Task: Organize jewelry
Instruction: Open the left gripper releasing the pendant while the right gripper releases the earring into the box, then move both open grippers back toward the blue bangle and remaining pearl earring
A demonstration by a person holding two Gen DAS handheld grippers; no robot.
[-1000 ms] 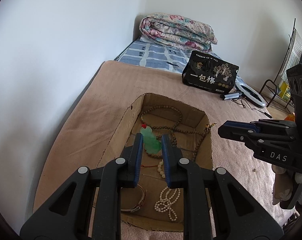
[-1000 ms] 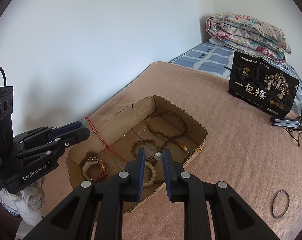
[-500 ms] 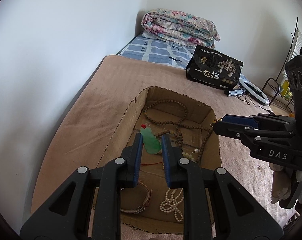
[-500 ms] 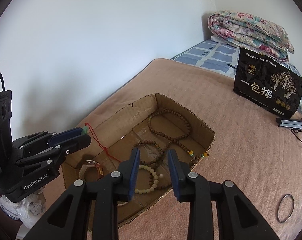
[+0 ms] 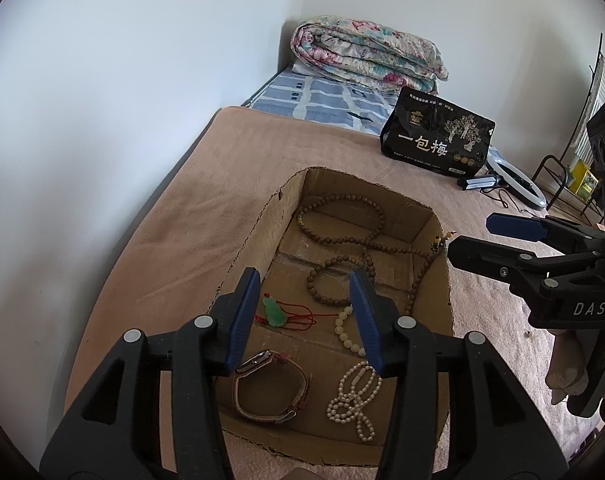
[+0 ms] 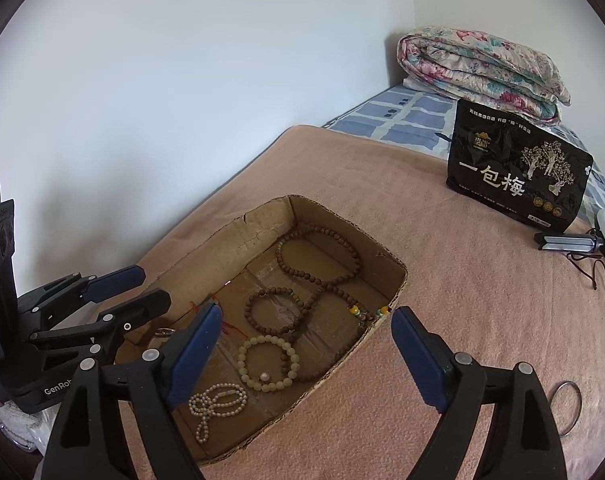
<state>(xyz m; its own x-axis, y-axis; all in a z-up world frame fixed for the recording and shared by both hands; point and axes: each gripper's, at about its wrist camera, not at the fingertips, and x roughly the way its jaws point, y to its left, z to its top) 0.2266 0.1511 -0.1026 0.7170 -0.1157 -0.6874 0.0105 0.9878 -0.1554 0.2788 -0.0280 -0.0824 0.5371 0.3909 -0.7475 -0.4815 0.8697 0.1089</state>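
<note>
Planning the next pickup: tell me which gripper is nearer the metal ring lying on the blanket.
Right. The right gripper hangs open over the box's near edge, the metal ring just outside its right finger. The left gripper is over the box's far side.

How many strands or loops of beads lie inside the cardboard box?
4, none seemingly hidden: long brown bead necklace at the far end, small brown bead bracelet mid-box, pale bead bracelet nearer, white pearl strand nearest.

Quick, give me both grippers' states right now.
Left gripper: open, holding nothing, over the box.
Right gripper: open wide, holding nothing.
</note>
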